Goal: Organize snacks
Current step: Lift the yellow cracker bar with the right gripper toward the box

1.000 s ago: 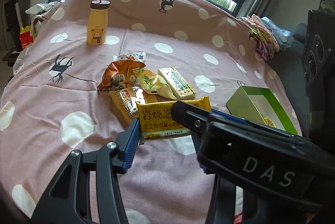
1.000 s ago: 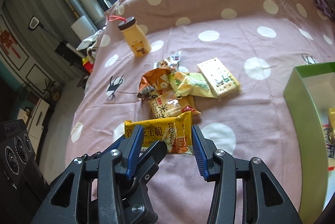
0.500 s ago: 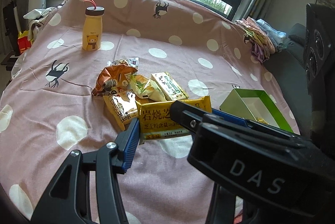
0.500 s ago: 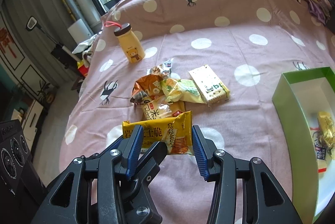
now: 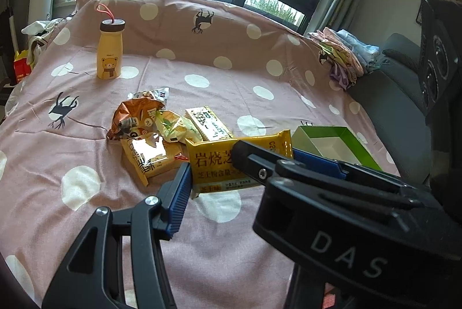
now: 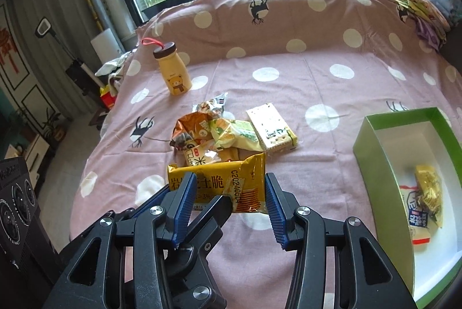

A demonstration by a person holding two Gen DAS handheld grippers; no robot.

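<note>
A yellow snack packet [image 5: 219, 161] [image 6: 225, 179] hangs just above the pink spotted bedspread. My left gripper [image 5: 242, 164] is shut on its two short ends. My right gripper [image 6: 228, 187] is shut on it too; its right pad touches the packet's edge and its left pad lies across the front. One finger [image 5: 245, 155] of the right gripper covers part of the packet. A pile of snack packets [image 5: 150, 129] [image 6: 231, 132] lies just beyond. The green box [image 5: 355, 147] [image 6: 372, 153] at the right holds a few snacks [image 6: 427, 193].
A yellow bear bottle [image 5: 109, 54] [image 6: 173, 75] stands at the far left of the bed. Folded clothes [image 5: 343, 57] lie at the far right edge. A black speaker [image 6: 14, 207] stands left of the bed, with windows behind.
Both grippers have risen slightly with the yellow packet between them and tilted up. More of the green box and the windows shows now. The pile has not moved.
</note>
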